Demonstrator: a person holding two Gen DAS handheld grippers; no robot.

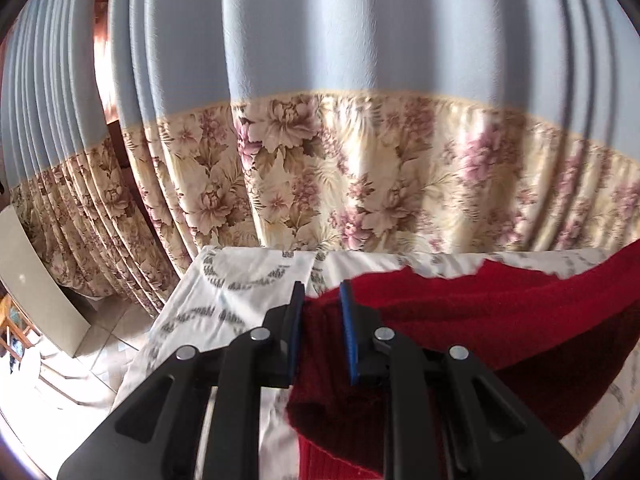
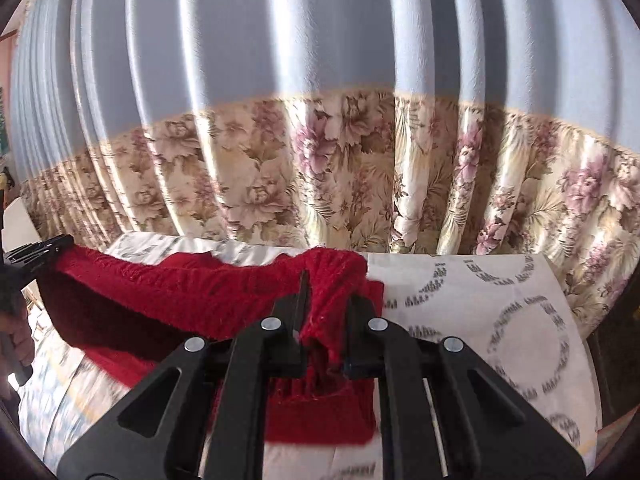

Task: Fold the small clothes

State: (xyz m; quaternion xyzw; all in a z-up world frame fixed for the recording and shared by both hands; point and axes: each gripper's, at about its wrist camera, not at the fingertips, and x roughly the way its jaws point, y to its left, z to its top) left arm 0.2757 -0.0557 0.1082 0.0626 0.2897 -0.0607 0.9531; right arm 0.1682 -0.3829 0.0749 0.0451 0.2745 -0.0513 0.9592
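Observation:
A red knitted garment (image 1: 500,320) hangs stretched between my two grippers above the bed. My left gripper (image 1: 322,292) is shut on its left end, with dark red fabric bunched between the blue pads. My right gripper (image 2: 328,284) is shut on the garment's right end (image 2: 332,272). In the right wrist view the garment (image 2: 180,296) runs left to my left gripper (image 2: 40,254) at the far left edge. The lower part of the garment droops towards the sheet.
A white bed sheet (image 2: 480,304) with grey ring patterns lies below; it also shows in the left wrist view (image 1: 240,280). A blue curtain with a floral lower band (image 1: 360,180) hangs close behind the bed. Tiled floor (image 1: 104,344) lies at the left.

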